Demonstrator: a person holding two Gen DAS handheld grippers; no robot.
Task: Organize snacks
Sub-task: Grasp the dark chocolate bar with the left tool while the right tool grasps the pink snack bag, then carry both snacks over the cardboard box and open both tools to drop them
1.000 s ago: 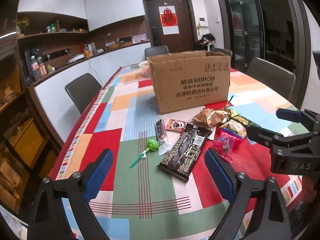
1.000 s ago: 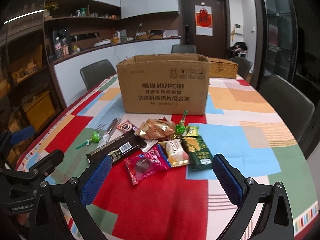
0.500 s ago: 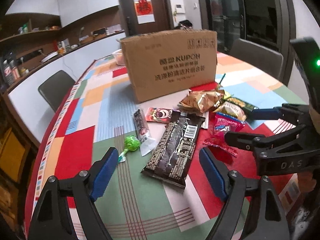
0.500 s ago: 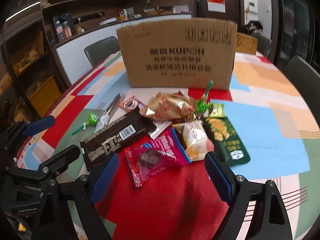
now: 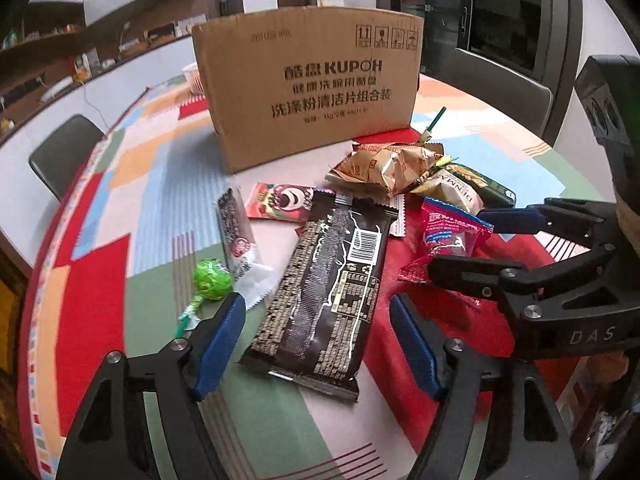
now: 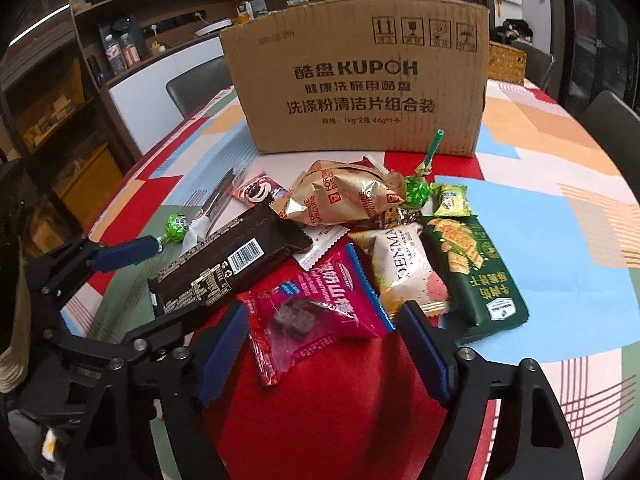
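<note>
You are holding your left gripper (image 5: 316, 346) low over the near end of the long dark chocolate-bar wrapper (image 5: 326, 292), its blue-padded fingers (image 5: 218, 344) standing well apart on either side of the wrapper without touching it. That wrapper is lying flat on the patchwork-coloured surface (image 5: 132, 208), black-brown with pale gold lettering and a white barcode patch near its far end. Just left of it, a green lollipop (image 5: 212, 280) is resting beside a narrow clear-ended stick packet (image 5: 238, 236), and a pink packet with a cartoon bear face (image 5: 280, 200) is peeking out behind. You are keeping your right gripper (image 6: 322, 350) low as well, fingers spread wide, framing the near corner of the magenta packet (image 6: 320, 312), which is showing blue trim and a clear window with a dark piece inside. To its right, a white and pink pouch printed DENMA (image 6: 408, 268) is lying against a dark green cracker packet (image 6: 472, 272) with pale script, and a small yellow-green sweet (image 6: 452, 200) is sitting just beyond. A crumpled gold biscuit bag (image 6: 344, 198) is topping the pile, with a second green lollipop (image 6: 416, 190) leaning its stick toward the brown cardboard box (image 6: 360, 76). The box is standing upright behind all the snacks, printed KUPOH with Chinese characters, and every snack is lying outside it on the surface.
</note>
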